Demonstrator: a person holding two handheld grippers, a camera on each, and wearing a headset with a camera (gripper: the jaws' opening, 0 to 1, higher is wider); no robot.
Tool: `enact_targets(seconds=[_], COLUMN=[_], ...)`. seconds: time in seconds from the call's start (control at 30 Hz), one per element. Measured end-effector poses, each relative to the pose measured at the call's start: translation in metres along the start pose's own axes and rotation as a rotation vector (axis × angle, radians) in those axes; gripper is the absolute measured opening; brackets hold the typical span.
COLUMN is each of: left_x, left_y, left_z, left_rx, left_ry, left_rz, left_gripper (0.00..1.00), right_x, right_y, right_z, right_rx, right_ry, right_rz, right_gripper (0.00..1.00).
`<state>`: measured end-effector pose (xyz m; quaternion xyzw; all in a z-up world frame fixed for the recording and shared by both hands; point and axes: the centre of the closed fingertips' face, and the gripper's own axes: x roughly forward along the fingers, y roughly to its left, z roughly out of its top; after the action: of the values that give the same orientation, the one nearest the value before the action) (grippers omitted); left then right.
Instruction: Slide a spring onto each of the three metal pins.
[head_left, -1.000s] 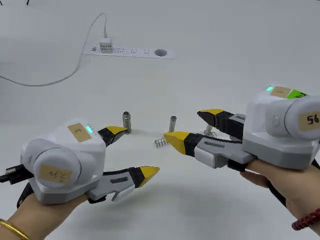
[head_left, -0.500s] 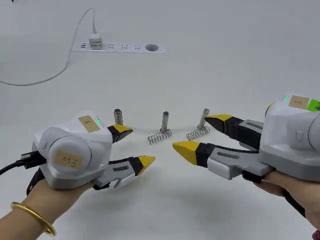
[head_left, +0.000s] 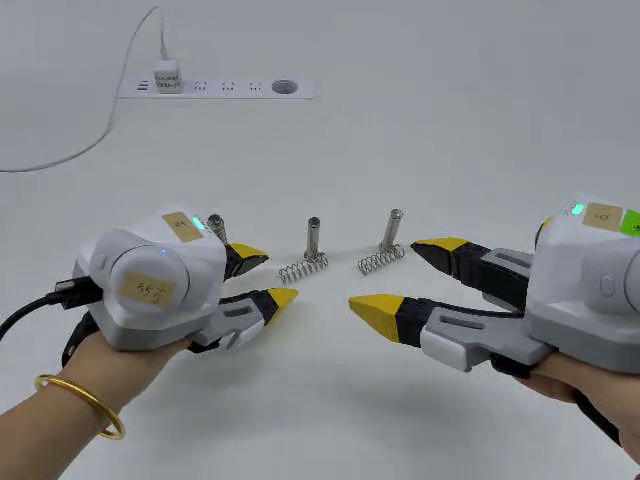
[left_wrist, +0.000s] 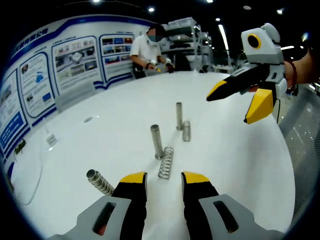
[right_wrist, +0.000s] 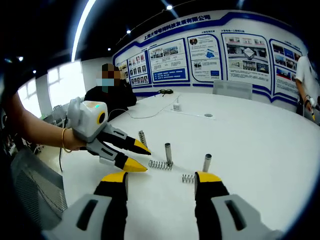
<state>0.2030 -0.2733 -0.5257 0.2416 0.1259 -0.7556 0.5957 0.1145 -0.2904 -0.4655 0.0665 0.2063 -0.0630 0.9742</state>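
Three metal pins stand in a row on the white table. The left pin (head_left: 216, 228) (left_wrist: 100, 182) (right_wrist: 142, 138) wears a spring. The middle pin (head_left: 313, 238) (left_wrist: 157, 141) (right_wrist: 168, 153) is bare, and a loose spring (head_left: 303, 268) (left_wrist: 166, 162) (right_wrist: 159, 164) lies at its foot. The right pin (head_left: 393, 229) (left_wrist: 179, 115) (right_wrist: 206, 162) is bare too, with a second spring (head_left: 380, 260) (left_wrist: 186, 130) (right_wrist: 188, 178) lying beside it. My left gripper (head_left: 265, 276) (left_wrist: 165, 177) is open and holds nothing, just in front of the left pin. My right gripper (head_left: 385, 273) (right_wrist: 161, 176) is wide open and holds nothing, close in front of the right pin.
A white power strip (head_left: 215, 88) with a plug (head_left: 165, 73) and cable lies at the table's far edge. One person (left_wrist: 150, 50) stands at the table's far end, and another (right_wrist: 107, 90) sits beyond the table. Bare table surrounds the pins.
The right gripper has drawn back from the middle pin toward the right. The left gripper's jaws have narrowed. The pins and springs have not moved.
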Motion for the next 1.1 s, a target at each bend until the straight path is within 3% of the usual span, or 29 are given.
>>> enact_targets(seconds=[0.37,0.6,0.73,1.1], left_x=[0.013,0.017,0.017,0.015], left_y=[0.0,0.002,0.001,-0.002], left_z=[-0.004,-0.003,-0.004,-0.007], left_rx=[0.024,-0.02,-0.009,-0.05], left_ry=[0.034,0.028,0.035,0.045], left_rz=[-0.031,-0.041,-0.047,-0.056], left_gripper=[0.19,0.16,0.13,0.1], right_x=[-0.003,-0.002,-0.002,-0.002], right_y=[-0.003,-0.007,-0.007,-0.01], right_z=[-0.004,-0.002,-0.002,-0.001], right_rx=[0.024,0.033,0.034,0.063], right_ry=[0.001,-0.004,-0.005,-0.011], right_rz=[-0.013,-0.026,-0.029,-0.041], right_gripper=[0.55,0.55,0.55,0.55])
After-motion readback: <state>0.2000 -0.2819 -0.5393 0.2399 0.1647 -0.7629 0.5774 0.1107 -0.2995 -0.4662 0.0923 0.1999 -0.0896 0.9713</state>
